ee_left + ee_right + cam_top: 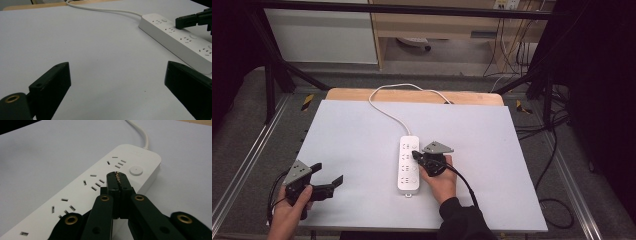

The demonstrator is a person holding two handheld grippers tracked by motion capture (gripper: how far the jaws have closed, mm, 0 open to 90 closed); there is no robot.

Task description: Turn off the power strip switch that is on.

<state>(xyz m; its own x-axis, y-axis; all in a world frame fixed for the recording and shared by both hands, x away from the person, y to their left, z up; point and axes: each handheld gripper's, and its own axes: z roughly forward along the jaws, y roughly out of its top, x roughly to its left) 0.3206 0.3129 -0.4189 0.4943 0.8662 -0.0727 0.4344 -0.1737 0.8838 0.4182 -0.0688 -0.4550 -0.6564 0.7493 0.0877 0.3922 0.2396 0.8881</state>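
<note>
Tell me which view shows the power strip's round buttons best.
Right gripper view: the far button on the power strip sits sharp, just past the right gripper and its shut fingers. Left gripper view catches two at a slant, small. High view shows the whole strip, buttons only faint.

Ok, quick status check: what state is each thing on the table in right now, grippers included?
Power strip: lying flat on the white table, sockets up, nothing plugged in.
Power strip cable: attached, trailing off the table's far edge.
Round button: right gripper's tip just short of it; pressed or not, cannot tell.
Left gripper: open, holding nothing, apart from the strip.
Right gripper: shut, tip over the strip's top face.
</note>
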